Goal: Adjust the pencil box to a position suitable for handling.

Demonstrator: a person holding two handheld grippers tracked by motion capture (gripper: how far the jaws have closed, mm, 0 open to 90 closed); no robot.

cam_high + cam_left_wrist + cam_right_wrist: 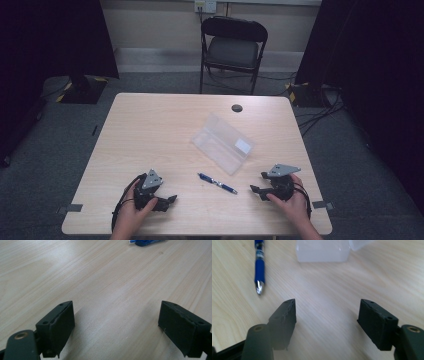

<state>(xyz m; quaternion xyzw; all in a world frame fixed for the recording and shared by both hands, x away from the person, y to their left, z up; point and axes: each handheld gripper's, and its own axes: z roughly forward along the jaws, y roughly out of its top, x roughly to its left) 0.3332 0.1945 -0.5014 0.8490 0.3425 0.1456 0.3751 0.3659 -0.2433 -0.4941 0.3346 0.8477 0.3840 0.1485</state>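
Note:
A blue pen (217,183) lies on the wooden table (150,130) near its front, between my two grippers; it also appears as the blue pen (259,267) in the right gripper view and its end (147,242) at the top of the left gripper view. A clear plastic case (223,143) lies open behind the pen, its near corner (323,251) ahead of my right jaws. My left gripper (170,200) rests at the front left, open and empty (117,322). My right gripper (255,188) sits at the front right, open with bare table between its jaws (327,320).
A small black round disc (236,108) lies near the table's far edge. A black folding chair (231,47) stands behind the table. Cables run over the floor at the right (320,107). Grey tape tabs mark the table's front corners (73,207).

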